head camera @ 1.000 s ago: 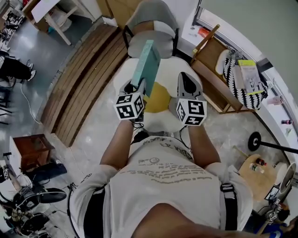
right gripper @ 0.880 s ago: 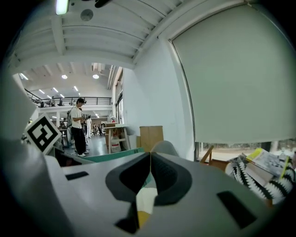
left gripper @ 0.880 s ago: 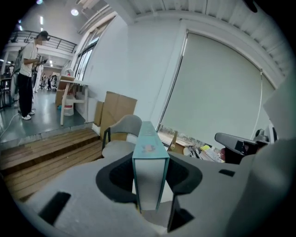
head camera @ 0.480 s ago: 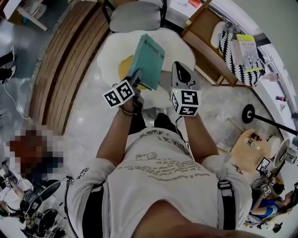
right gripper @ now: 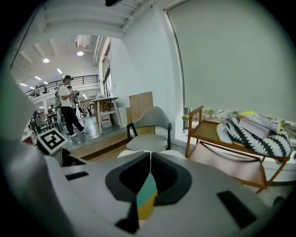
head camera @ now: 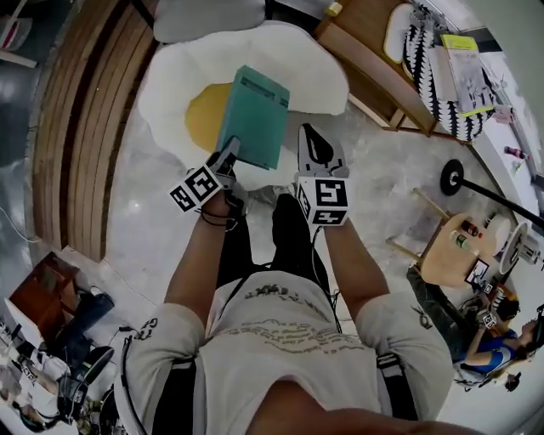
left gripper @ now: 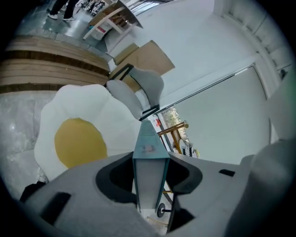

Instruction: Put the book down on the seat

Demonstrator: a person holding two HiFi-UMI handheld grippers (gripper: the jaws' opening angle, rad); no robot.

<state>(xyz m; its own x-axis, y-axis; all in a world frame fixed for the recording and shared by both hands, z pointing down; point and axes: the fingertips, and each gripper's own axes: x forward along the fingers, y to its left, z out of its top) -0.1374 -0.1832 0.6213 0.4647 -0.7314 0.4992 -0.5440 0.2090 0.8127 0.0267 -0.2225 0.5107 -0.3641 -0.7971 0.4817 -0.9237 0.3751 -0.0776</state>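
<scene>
A teal book is gripped by its lower edge in my left gripper, which is shut on it. The book tilts forward over the fried-egg-shaped seat, white with a yellow yolk, and does not touch it. In the left gripper view the book stands edge-on between the pads, with the egg seat below and to the left. My right gripper hovers just right of the book, apart from it. Its jaws are shut with nothing between them.
A grey chair stands behind the seat. A wooden rack with a zebra-striped cushion is at the right. Wooden slats run along the left. A small round table and black stand base sit right. A person stands far off.
The book has gone from near upright to tilted forward over the egg seat. Both grippers have moved forward with the person, and the seat now lies directly under the book.
</scene>
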